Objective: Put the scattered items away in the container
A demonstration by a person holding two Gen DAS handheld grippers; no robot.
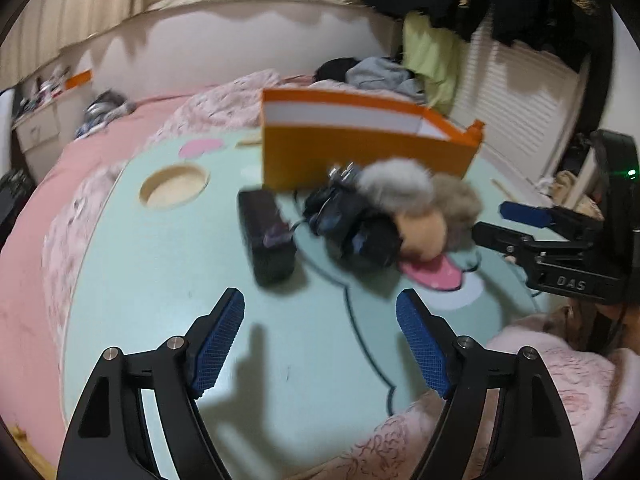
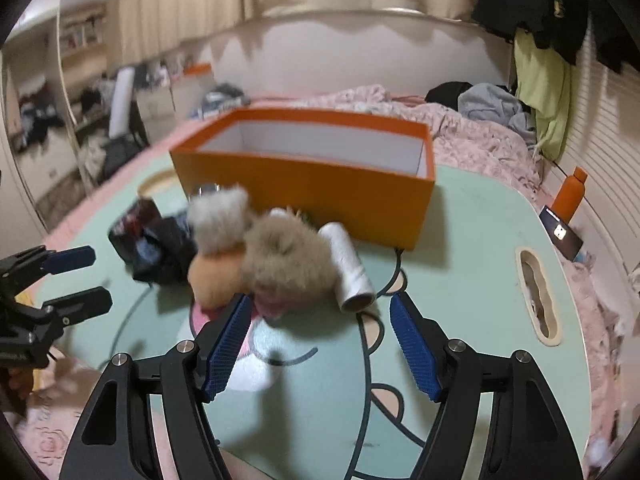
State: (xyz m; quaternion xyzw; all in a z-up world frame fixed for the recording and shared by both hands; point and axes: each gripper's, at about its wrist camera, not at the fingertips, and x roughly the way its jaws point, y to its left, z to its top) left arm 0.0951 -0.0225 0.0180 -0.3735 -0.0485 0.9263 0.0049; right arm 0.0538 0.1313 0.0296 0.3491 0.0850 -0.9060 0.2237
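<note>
Mint-green lap table (image 2: 472, 240) with a cartoon print, resting on pink bedding (image 1: 36, 280). Orange box (image 2: 304, 172) standing open-topped toward the far side of that table, white inside, nothing visible within.

Just in front of the orange box, a loose heap: tan fluffy pom-pom (image 2: 288, 260) touching a grey fluffy pom-pom (image 2: 218, 216) and a peach-coloured soft ball (image 2: 214, 276), all pressed together. To the left of the heap, still in front of the box, a crumpled dark bundle (image 2: 164, 252), contents too blurred to name. Right of the heap, a white roll (image 2: 350, 268) lying on its side, one end toward the box, touching the tan pom-pom. In the left wrist view, a black rectangular case (image 1: 266, 236) lying flat, left of the dark bundle and near the box's left corner. Round cup recess (image 1: 174, 188) in the tabletop left of the box; long slot handle (image 2: 538, 296) cut in the tabletop right of it.

Left gripper (image 1: 320, 316) held wide open over bare tabletop, well short of the box, gripping nothing. Right gripper (image 2: 320, 316) likewise spread wide, empty, its left blue pad (image 2: 228, 344) just beside the tan pom-pom, its other pad near the roll's open end.
</note>
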